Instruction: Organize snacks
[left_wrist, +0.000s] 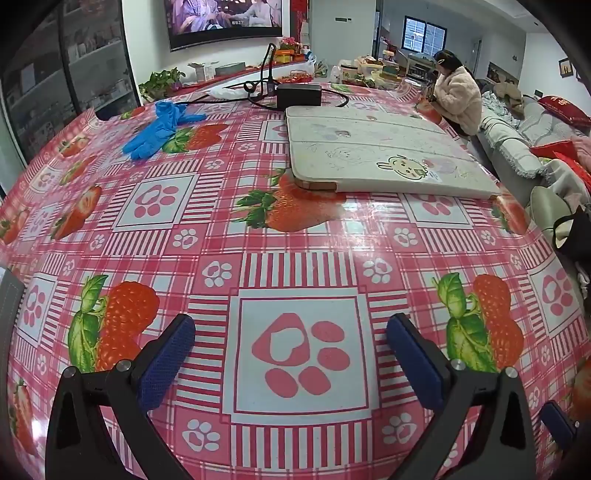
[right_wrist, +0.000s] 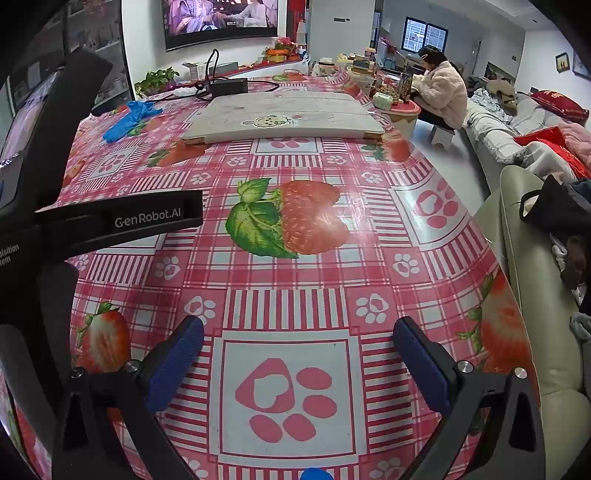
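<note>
No snack lies near either gripper. My left gripper (left_wrist: 290, 328) is open and empty, low over the pink strawberry tablecloth (left_wrist: 221, 229). My right gripper (right_wrist: 297, 332) is open and empty over the same cloth (right_wrist: 295, 288), near the table's right edge. The body of the left gripper (right_wrist: 110, 221) shows at the left of the right wrist view. Snack jars and boxes (right_wrist: 388, 92) stand on a small far table beside a seated person (right_wrist: 439, 92).
A white folded mat (left_wrist: 376, 155) lies on the table ahead, also in the right wrist view (right_wrist: 284, 116). Blue gloves (left_wrist: 159, 127) lie at the far left. A black power adapter (left_wrist: 299, 94) with cables sits behind the mat. A sofa (right_wrist: 528, 258) stands right of the table.
</note>
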